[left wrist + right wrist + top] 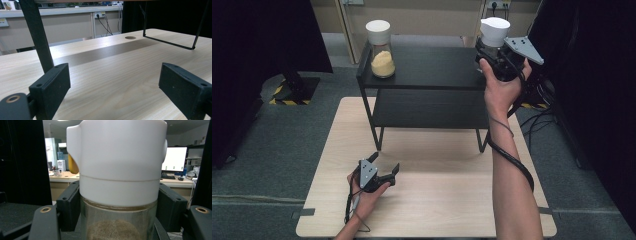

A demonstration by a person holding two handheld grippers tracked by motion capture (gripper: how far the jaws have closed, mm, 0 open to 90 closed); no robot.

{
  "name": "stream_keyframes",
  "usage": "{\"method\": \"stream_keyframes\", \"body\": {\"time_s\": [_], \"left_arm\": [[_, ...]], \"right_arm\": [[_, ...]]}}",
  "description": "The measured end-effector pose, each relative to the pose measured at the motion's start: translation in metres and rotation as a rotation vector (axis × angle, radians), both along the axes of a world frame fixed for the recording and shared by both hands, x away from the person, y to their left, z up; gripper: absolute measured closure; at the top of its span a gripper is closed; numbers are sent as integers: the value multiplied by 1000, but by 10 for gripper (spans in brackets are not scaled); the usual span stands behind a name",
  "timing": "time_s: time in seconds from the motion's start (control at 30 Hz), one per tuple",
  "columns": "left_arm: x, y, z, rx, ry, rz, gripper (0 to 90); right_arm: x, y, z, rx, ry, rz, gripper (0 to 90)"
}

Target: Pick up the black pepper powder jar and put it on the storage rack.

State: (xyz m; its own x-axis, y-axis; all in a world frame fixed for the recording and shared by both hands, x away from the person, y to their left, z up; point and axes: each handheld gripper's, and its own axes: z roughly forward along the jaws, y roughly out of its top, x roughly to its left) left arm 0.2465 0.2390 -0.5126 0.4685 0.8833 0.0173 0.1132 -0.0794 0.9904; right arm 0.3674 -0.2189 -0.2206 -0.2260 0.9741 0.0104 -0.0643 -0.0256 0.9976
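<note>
The right hand-held gripper [498,56] is clenched on a glass jar [117,225] with a white lid [494,25], held at the right end of the black shelf's [432,65] top board; in the right gripper view its black pads [68,205] press the glass just below the lid's lower edge, and brownish powder lies in the bottom of the jar. A second jar [381,50], also white-lidded and holding yellow powder, stands upright at the left end of the same board, well apart from the first. The left hand-held gripper [382,170] rests released on the wooden surface [437,200] in front of the shelf, jaws wide apart with nothing between them, as the left gripper view confirms. Principal risks, as judged from this arrangement: the grip sits high on smooth glass, so the jar may slide down through the pads if the squeeze eases or the hand jolts; whether the jar's base bears on the board or hangs clear of it cannot be told, and a release made while it hangs over or beyond the board's right edge would drop it to the floor. A tilted set-down could tip the jar, the heavy lid making it top-loaded. The lid's seating cannot be verified, so any tilt may spill powder. The trailing cable [517,160] could snag the shelf's frame.
</note>
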Motion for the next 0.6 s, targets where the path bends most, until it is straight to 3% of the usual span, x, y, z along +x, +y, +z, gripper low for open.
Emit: {"method": "stream_keyframes", "body": {"time_s": [0.6], "left_arm": [[0,0,0,-1,-1,-1,99]], "right_arm": [[6,1,-8,-8,28,-11,309]]}}
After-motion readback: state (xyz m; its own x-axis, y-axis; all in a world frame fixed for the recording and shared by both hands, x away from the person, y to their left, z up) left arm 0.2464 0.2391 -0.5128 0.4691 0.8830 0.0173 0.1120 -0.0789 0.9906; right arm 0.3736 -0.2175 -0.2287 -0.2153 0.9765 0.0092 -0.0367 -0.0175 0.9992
